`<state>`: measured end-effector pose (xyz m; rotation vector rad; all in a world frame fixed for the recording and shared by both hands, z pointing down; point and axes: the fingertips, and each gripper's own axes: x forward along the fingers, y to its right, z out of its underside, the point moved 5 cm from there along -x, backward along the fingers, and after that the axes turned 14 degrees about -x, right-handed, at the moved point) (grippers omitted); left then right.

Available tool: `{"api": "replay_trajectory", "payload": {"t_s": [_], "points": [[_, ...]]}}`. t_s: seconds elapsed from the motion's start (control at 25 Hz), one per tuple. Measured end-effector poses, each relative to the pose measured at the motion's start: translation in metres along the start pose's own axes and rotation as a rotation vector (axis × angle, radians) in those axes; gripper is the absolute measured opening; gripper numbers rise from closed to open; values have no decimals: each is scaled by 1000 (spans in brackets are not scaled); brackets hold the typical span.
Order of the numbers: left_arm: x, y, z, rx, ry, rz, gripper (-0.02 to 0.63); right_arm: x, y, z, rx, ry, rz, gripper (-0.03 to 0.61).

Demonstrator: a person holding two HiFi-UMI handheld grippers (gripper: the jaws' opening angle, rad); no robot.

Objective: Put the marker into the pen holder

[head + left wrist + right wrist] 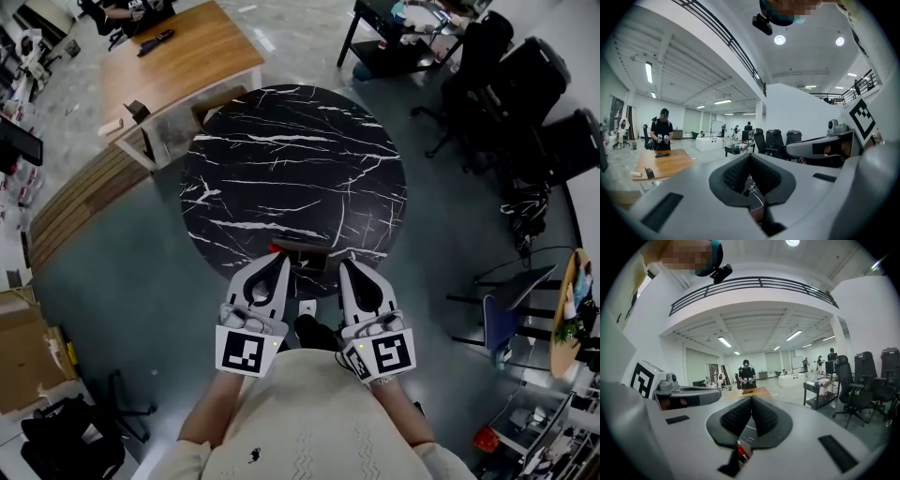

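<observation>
The round black marble tabletop (291, 169) fills the middle, with a wooden desk (178, 56) beyond it to the far left. Both tools hang side by side over the near edge. The left tool (281, 258) (750, 157) has its jaws closed tip to tip with nothing between them, and so does the right tool (345, 263) (751, 399). Between their tips a low dark box (305, 253) sits at the tabletop's near edge. The marker (277, 247) (741, 451) shows only as a red end at the box's left, just beside the left tool.
</observation>
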<state>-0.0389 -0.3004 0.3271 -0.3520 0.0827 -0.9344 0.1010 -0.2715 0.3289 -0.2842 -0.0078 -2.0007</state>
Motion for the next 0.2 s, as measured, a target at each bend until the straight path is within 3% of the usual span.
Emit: {"api": "replay_trajectory", "payload": {"t_s": [0.2], "points": [[-2,-3,4,-6,-7,-1,10,2,-3,4,-14,-8,-6,17]]}}
